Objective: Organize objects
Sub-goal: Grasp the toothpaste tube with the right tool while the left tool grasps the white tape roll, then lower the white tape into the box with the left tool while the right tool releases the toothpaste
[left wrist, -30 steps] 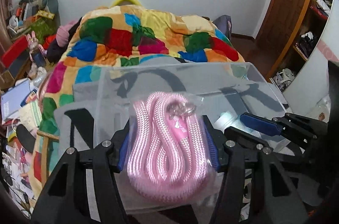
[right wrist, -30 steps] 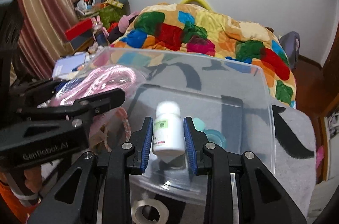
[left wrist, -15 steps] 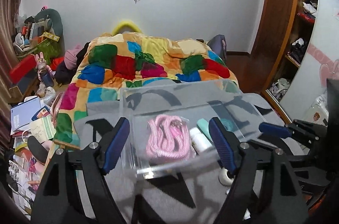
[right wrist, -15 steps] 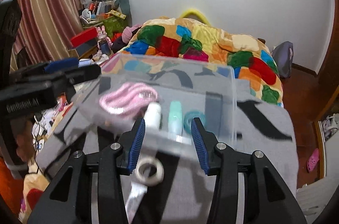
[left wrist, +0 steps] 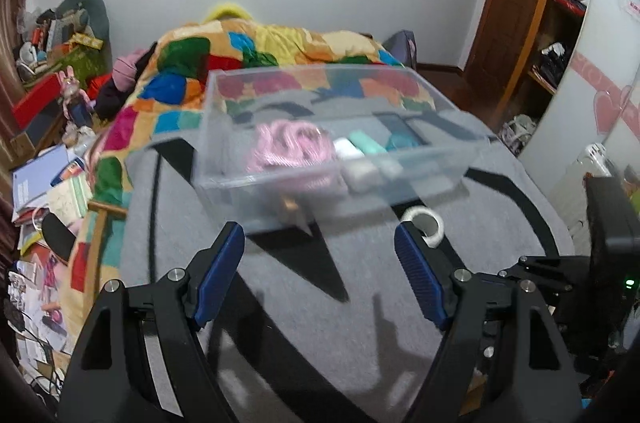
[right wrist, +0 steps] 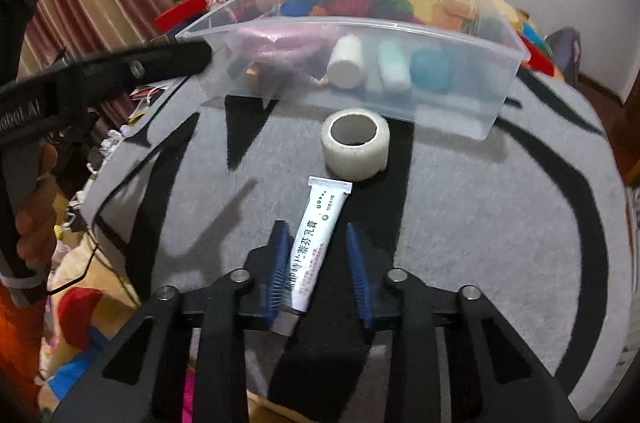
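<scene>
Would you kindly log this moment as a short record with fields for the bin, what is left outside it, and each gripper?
surface: grey mat with black lines
bin: clear bin on the mat
in bin: pink rope, white bottle, mint tube, teal item
outside bin: tape roll, ointment tube, both on the mat
left gripper: open, empty, facing the bin
right gripper: open, fingers either side of the ointment tube, not closed on it
</scene>
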Motion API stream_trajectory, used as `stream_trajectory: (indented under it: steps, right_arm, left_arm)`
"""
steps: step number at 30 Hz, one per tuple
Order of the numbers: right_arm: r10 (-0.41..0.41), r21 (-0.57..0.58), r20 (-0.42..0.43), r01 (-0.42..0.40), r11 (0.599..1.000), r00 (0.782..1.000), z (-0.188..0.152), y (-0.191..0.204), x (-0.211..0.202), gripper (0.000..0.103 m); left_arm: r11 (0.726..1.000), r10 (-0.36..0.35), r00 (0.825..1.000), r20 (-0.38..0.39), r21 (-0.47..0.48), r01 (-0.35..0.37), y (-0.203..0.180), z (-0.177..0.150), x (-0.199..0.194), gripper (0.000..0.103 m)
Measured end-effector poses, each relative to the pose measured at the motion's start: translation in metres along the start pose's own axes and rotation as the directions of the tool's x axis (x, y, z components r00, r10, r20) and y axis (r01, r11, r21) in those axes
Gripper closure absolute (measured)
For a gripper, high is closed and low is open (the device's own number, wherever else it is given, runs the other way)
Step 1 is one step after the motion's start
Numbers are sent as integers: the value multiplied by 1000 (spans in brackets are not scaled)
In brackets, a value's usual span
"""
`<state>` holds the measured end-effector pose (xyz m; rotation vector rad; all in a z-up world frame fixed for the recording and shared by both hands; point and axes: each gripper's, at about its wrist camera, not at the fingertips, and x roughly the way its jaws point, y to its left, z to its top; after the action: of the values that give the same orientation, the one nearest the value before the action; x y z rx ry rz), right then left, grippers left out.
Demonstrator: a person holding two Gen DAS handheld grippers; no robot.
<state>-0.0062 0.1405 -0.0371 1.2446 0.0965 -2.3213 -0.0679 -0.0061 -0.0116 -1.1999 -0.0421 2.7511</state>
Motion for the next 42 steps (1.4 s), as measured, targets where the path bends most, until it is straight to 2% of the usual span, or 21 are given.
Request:
stream_trajectory:
  steps: [2, 5, 10, 14, 16, 18, 20, 24, 27, 31, 33, 36, 42]
  right_arm:
    - [13, -5, 3, -13, 1000, 1000, -5, 1, -3, 88]
    - [-19, -4, 16, 19, 1000, 1000, -12, -5, -9, 88]
    - [-61, 63, 29, 59, 996, 998, -24, -35, -24, 88]
    - [-91, 146, 41, 84, 986, 995, -22, -65, -36, 88]
    - [-106, 168, 50, 97, 981, 993, -21, -74, -40, 88]
    - [-114, 177, 59, 102, 979, 992, -17, -77, -41, 88]
    - [-115, 183, 70, 101, 978, 991, -13, -76, -42, 88]
    - [-113, 176, 93, 95, 980, 989, -7, -74, -46, 88]
    - [-105, 172, 105, 86, 981, 989, -4, -70, -47, 88]
    - [-99, 168, 112, 80, 982, 989, -2, -68, -48, 88]
    - [-98, 176, 112, 77, 981, 989, -1, -69, -48, 88]
    - [-97, 182, 113, 76, 980, 989, 0, -69, -47, 88]
    - [-96, 161, 160, 70, 984, 982, 19, -63, -56, 88]
  left_arm:
    - [1000, -20, 1000, -18, 6, 21, -7, -3, 6, 26]
    - [998, -48, 998, -40, 26, 49, -22, -6, 17, 26]
    - [995, -77, 993, -87, 60, 82, -45, -5, 42, 27]
    - [992, -73, 990, -118, 94, 84, -62, -3, 63, 39]
    - [990, -98, 988, -119, 88, 108, -66, -2, 69, 44]
    - [987, -122, 986, -112, 87, 132, -69, -1, 69, 60]
    - [982, -147, 983, -107, 101, 158, -72, 0, 66, 68]
    - [979, -135, 983, -121, 134, 151, -77, -3, 66, 67]
    - [980, -142, 980, -137, 122, 158, -75, -4, 68, 59]
    - [982, -136, 977, -166, 104, 155, -75, -7, 82, 58]
    - [984, -126, 980, -152, 106, 143, -76, -8, 83, 65]
    - [983, -150, 980, -131, 91, 163, -74, -7, 75, 65]
    - [985, -147, 988, -41, 80, 150, -61, 6, 43, 65]
